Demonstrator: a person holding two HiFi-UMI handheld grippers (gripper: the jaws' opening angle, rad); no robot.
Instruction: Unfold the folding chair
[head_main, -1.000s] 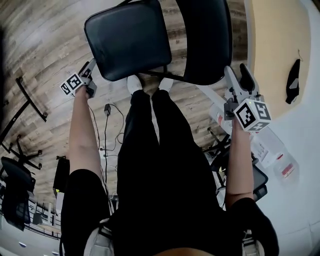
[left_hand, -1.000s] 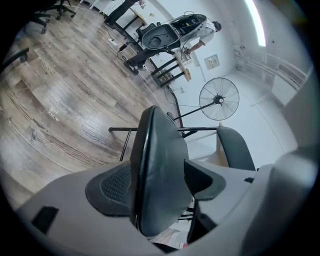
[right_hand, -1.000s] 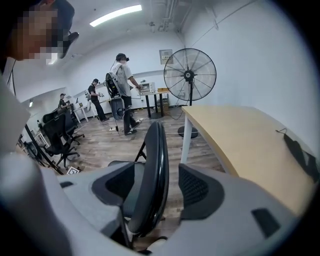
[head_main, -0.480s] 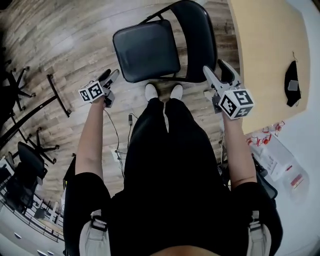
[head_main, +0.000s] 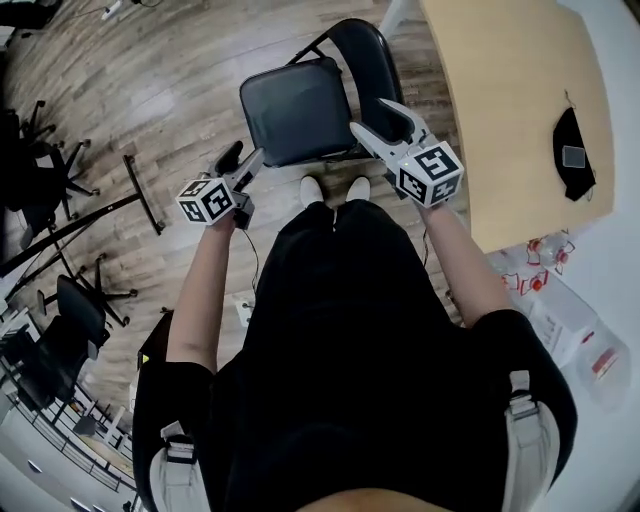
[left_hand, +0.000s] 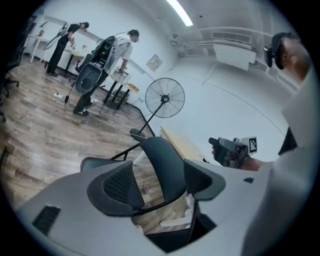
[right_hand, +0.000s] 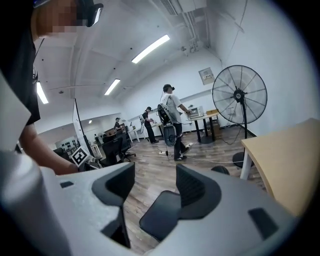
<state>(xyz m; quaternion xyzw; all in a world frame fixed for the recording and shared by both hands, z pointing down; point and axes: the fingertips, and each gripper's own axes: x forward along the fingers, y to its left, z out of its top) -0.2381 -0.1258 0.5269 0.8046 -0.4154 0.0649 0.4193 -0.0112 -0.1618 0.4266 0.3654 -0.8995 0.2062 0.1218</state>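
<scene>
Chair: the folding chair (head_main: 295, 110) stood at 12 o'clock on the wood floor (head_main: 150, 90), seat flat, backrest upright, just beyond the person's shoes (head_main: 312, 190).
Left claw: the left claw (head_main: 243, 160) hung at 11 o'clock, jaws apart and empty, clear of the seat's near edge.
Right claw: the right claw (head_main: 385, 120) hung at 1 o'clock, jaws apart and holding nothing.
Surface: a tan surface (head_main: 500, 100) lay at 2 o'clock, beside the chair.
Done: the chair looked fully opened.
Left: seemingly nothing, save perhaps checking that it sat firm.
</scene>
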